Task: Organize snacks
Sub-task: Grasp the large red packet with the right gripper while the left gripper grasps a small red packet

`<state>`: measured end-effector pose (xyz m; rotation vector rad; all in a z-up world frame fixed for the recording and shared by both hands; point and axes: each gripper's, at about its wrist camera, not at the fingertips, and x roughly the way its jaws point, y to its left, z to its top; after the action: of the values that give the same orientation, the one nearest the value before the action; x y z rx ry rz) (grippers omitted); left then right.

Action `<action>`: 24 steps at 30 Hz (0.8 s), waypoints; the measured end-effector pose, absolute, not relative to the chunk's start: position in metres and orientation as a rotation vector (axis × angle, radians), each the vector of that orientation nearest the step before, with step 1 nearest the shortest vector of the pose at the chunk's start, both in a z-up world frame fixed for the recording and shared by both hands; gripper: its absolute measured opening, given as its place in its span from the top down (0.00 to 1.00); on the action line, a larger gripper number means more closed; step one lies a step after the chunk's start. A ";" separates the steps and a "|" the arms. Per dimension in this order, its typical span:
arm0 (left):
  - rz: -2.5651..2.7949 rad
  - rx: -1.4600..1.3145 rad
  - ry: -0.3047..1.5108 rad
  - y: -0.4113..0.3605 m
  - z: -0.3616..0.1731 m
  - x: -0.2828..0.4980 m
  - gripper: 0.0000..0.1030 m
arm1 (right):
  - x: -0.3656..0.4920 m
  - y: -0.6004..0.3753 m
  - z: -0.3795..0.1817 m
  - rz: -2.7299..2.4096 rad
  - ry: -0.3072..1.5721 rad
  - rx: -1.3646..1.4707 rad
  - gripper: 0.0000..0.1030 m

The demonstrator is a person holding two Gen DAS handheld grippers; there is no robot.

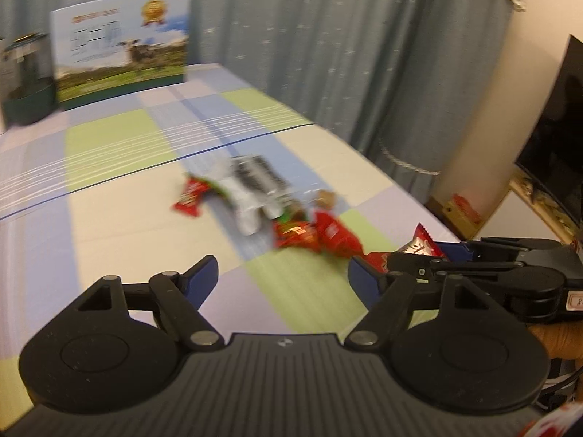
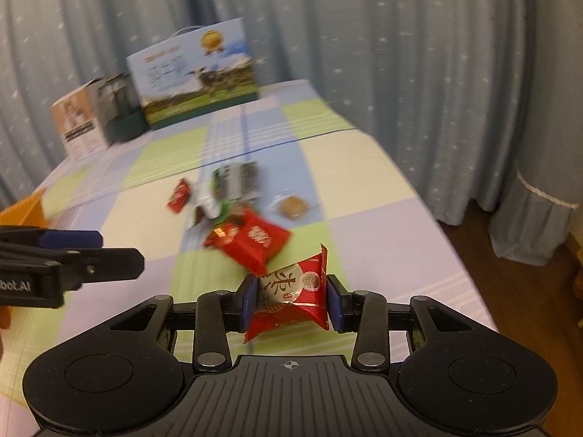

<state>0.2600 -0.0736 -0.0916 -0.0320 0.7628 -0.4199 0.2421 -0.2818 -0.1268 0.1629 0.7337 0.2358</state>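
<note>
Right gripper [image 2: 291,300] pinching a red snack packet [image 2: 291,298] between both blue pads, lifted over the checked tablecloth [image 2: 145,218]. Left gripper [image 1: 282,273] spread wide, nothing between its fingers, hovering above the cloth. Snack pile [image 2: 240,225] lies at 12 o'clock from the right gripper: red packets, silver wrapper, round cookie [image 2: 293,207] at 1 o'clock. Cow-picture box [image 2: 198,73] far back at 11 o'clock. Orange basket [image 2: 25,211] at 9 o'clock.
</note>
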 end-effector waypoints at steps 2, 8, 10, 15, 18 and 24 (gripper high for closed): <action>-0.448 -0.035 0.762 -0.084 -0.096 0.267 0.33 | 0.242 -0.290 -0.127 0.226 0.734 0.180 0.62; -0.508 -0.039 0.760 -0.112 -0.107 0.285 0.44 | 0.239 -0.309 -0.133 0.200 0.758 0.226 0.62; -0.532 -0.007 0.760 -0.122 -0.111 0.288 0.50 | 0.236 -0.313 -0.135 0.195 0.762 0.229 0.62; -0.547 -0.008 0.791 -0.136 -0.121 0.302 0.52 | 0.232 -0.322 -0.138 0.176 0.757 0.244 0.62; -0.535 -0.013 0.804 -0.142 -0.125 0.309 0.56 | 0.230 -0.324 -0.139 0.171 0.755 0.249 0.62; -0.501 0.077 0.830 -0.157 -0.134 0.317 0.70 | 0.230 -0.325 -0.139 0.168 0.755 0.255 0.62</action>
<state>0.3167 -0.1571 -0.1344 0.0770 0.8297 -0.5009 0.2297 -0.3250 -0.1393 0.2545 0.7546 0.1675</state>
